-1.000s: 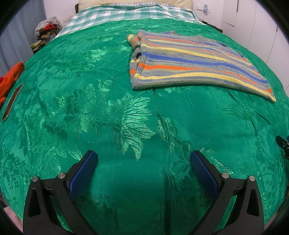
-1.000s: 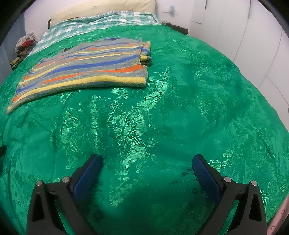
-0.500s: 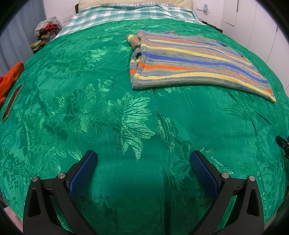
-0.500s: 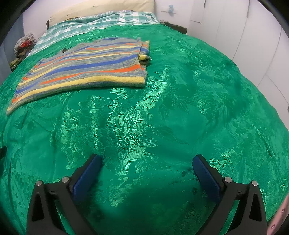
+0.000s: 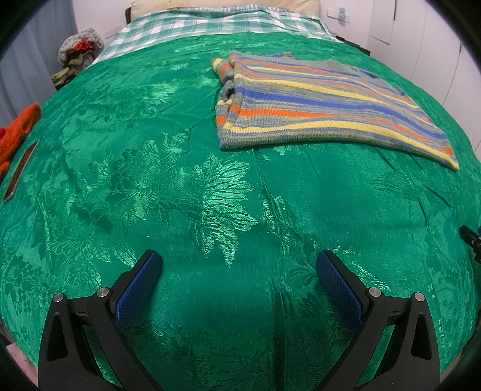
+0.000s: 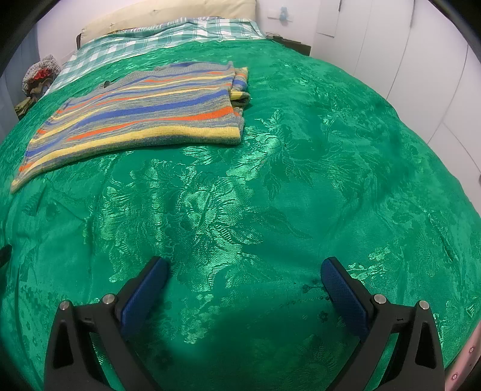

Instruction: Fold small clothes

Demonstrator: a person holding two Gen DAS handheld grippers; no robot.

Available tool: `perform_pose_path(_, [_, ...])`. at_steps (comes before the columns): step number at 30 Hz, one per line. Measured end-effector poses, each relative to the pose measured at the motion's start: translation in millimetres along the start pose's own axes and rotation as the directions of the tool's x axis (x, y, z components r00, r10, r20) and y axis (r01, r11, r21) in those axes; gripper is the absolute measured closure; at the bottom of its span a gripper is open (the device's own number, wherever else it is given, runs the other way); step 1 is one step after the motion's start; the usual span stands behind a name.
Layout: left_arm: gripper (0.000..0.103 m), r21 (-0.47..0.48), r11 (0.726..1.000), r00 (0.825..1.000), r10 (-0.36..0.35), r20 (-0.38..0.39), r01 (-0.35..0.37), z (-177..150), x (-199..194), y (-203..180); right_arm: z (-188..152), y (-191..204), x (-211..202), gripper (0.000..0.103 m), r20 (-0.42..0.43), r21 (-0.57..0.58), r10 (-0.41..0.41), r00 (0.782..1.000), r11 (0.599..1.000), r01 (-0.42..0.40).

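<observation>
A striped knit sweater (image 5: pixel 315 102) in grey, blue, orange and yellow lies folded flat on the green bedspread (image 5: pixel 180 186). It sits far ahead and to the right in the left wrist view, and far ahead to the left in the right wrist view (image 6: pixel 141 114). My left gripper (image 5: pixel 239 264) is open and empty, low over the bedspread near the bed's front. My right gripper (image 6: pixel 245 270) is open and empty too, well short of the sweater.
A checked green and white sheet (image 5: pixel 210 24) and a pillow (image 6: pixel 168 12) lie at the head of the bed. An orange cloth (image 5: pixel 18 132) and a dark flat strip (image 5: pixel 21 168) lie at the left edge. A pile of clothes (image 5: pixel 78 51) sits beyond. White cupboards (image 6: pixel 421 60) stand on the right.
The right gripper has drifted slightly, so the sweater sits a little more to the right in its view. The left gripper has not moved. Both stay open.
</observation>
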State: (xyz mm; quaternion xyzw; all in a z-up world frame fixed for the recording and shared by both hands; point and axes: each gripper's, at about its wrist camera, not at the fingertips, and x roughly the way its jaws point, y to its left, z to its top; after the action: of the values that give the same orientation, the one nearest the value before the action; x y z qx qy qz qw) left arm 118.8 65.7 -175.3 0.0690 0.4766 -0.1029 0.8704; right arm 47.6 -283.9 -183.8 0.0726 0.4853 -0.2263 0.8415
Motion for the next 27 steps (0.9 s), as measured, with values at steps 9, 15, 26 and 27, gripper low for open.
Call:
perform_pose_path(9, [0.0,0.004,1.0,1.0,-0.002,-0.001,0.002,0.0,-1.0,0.3,-2.2,-0.4,-1.1,0.002,0.007,0.008,0.005,1.0,1.0,-0.005])
perform_pose_path(15, [0.0,0.006,1.0,1.0,0.005,0.018,-0.005,-3.0,-2.2,-0.6,-7.0,-2.2,-4.6,0.002,0.021,0.009,0.03,0.999,1.0,-0.03])
perform_pose_path(26, [0.001,0.041,0.999,1.0,-0.015,-0.004,0.015,-4.2,-29.0,-6.1,-15.9,-2.5,-33.8,0.001,0.014,-0.069,0.129,0.992,0.989,-0.128])
perform_pose_path(27, [0.001,0.055,0.998,0.999,-0.022,0.022,0.021,-5.3,-38.1,-9.9,-15.1,-3.1,-41.9,0.001,0.023,-0.083,0.156,0.987,0.985,-0.154])
